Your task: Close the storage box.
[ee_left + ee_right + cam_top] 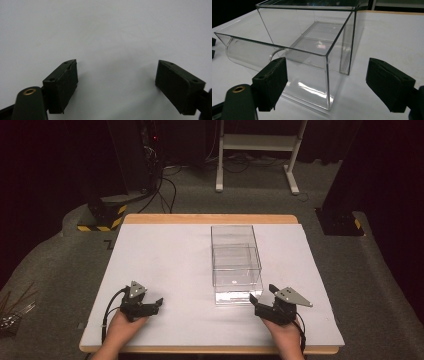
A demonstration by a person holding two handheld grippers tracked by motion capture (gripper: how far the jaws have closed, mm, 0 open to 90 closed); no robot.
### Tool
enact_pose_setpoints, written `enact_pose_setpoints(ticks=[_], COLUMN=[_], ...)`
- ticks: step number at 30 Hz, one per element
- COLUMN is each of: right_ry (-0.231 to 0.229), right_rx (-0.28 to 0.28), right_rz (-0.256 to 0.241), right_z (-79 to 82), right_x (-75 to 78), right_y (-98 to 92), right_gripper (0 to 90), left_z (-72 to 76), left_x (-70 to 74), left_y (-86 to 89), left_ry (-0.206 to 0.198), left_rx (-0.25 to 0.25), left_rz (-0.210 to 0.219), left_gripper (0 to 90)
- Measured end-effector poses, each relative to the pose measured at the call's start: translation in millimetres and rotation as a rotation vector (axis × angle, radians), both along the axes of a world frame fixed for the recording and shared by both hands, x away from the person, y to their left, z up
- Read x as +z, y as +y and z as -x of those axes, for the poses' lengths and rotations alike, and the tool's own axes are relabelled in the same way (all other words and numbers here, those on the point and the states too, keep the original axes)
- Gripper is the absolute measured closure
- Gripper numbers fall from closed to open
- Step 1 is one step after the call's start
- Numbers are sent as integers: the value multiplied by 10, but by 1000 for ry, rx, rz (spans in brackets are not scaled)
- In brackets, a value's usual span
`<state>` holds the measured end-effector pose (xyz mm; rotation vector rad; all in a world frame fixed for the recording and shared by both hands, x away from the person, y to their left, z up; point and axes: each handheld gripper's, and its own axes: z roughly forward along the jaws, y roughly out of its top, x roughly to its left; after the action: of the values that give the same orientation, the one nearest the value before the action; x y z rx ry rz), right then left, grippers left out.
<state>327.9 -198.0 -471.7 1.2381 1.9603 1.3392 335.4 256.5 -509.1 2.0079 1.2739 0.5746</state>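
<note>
Jaws of both grippers are released, with a wide gap between them and nothing inside. On the table (165,255), the clear box (235,262) stands a little right of the centre, with its long side running from 6 to 12 o'clock. A clear drawer (234,296) is pulled partly out of it toward 6 o'clock. The right gripper (256,299) is at about 5 o'clock on the table, just beside the front corner of the drawer; if it touches, I cannot tell. In the right gripper view the drawer (307,75) is close ahead, its corner edge between the two jaws. The left gripper (159,303) is at about 7 o'clock, well apart from the box, low over the bare table.
</note>
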Motion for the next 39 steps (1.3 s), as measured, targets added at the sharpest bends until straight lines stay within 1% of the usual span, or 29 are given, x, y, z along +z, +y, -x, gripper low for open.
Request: enact_pose_setpoints(ticks=[1, 5, 16, 20, 27, 39], right_ry=[0, -2, -3, -2, -6, -11], right_rx=[-2, 0, -4, -7, -16, -23], right_rz=[2, -2, -3, 4, 9, 0], right_z=[-30, -70, -145, -185, -291, -396], right_x=[1, -2, -2, 3, 2, -15], right_y=[3, 4, 6, 18, 28, 45], right_gripper=[175, 175, 175, 175, 177, 179], left_z=[0, 0, 0, -1, -1, -2], left_x=[0, 0, 0, 0, 0, 1], left_y=[0, 0, 1, 1, 1, 2], left_ry=[0, 0, 1, 1, 0, 0], left_rx=[0, 0, 0, 0, -1, -1], left_rz=[0, 0, 0, 0, 0, 1], left_gripper=[186, 186, 186, 186, 186, 185])
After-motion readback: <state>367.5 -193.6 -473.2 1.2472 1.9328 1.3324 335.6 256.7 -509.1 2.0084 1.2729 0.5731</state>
